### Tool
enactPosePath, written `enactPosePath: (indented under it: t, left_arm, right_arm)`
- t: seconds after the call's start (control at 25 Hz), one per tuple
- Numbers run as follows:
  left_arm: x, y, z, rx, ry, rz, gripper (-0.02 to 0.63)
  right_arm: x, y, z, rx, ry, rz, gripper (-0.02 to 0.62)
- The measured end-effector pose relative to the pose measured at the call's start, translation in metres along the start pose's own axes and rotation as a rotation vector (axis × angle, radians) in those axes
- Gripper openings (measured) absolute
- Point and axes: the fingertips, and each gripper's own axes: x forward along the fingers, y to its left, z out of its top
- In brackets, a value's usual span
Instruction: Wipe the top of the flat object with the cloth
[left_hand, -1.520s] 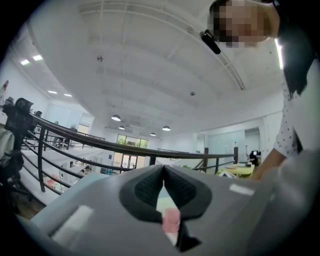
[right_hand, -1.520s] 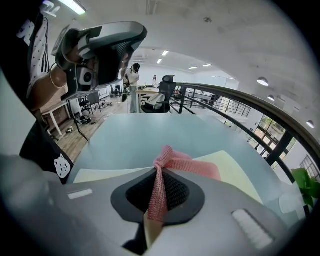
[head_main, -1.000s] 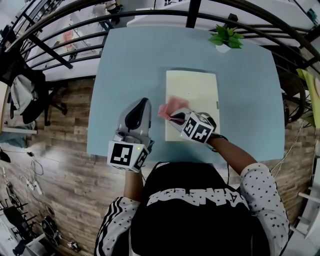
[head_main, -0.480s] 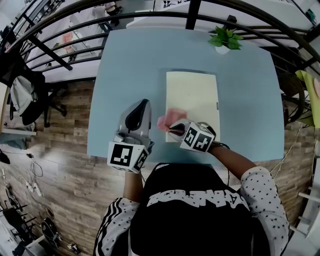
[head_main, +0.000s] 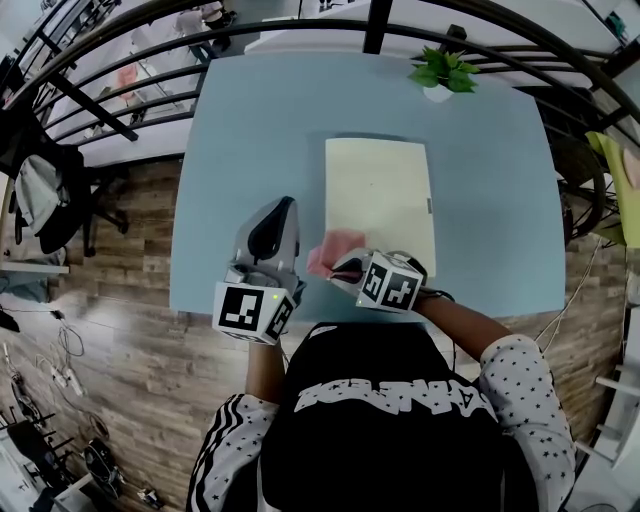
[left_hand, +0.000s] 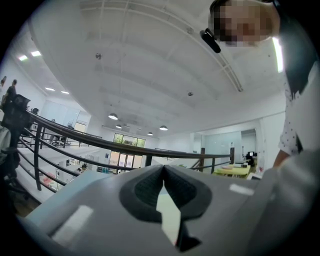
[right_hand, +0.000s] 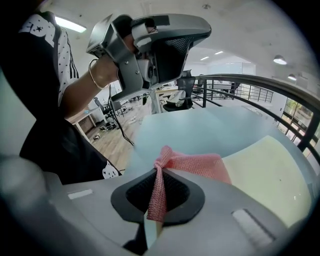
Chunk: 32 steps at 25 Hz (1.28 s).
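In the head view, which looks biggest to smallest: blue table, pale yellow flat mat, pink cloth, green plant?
Blue table
Pale yellow flat mat
Pink cloth and green plant: about alike, and the plant sits farther off, so unsure.

Pink mesh cloth (right_hand: 195, 162), cream flat object (head_main: 378, 200), pale-blue table (head_main: 250, 150).

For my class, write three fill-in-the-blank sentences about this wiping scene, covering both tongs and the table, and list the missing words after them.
1. The right tongs are shut on a ____ cloth.
2. The left tongs are shut and hold ____.
3. The cream flat object lies on a ____ table.

Missing words: pink; nothing; blue.
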Motion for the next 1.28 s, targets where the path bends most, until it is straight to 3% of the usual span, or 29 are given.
enactPosePath:
  t: [0.32,0.6,0.96,1.16,1.28]
  left_arm:
    - [0.0,-0.001,-0.001,-0.008,0.001,0.033,0.0]
    - [-0.002,0.006,-0.001,-0.01,0.001,0.064,0.0]
    - [0.004,0.002,-0.006,-0.011,0.016,0.07,0.0]
    - [0.001,0.006,-0.008,-0.006,0.028,0.089,0.0]
    - [0.0,0.008,-0.008,-0.006,0.034,0.104,0.0]
  right_arm:
    - [-0.004,0.012,-0.003,0.016,0.024,0.092,0.014]
    - [-0.034,-0.009,0.021,0.065,-0.112,0.087,0.014]
    - [-0.093,-0.085,0.056,0.061,-0.28,-0.122,0.014]
    - [-0.128,-0.143,0.069,0.069,-0.372,-0.308,0.014]
    - [-0.148,-0.182,0.067,0.052,-0.377,-0.46,0.014]
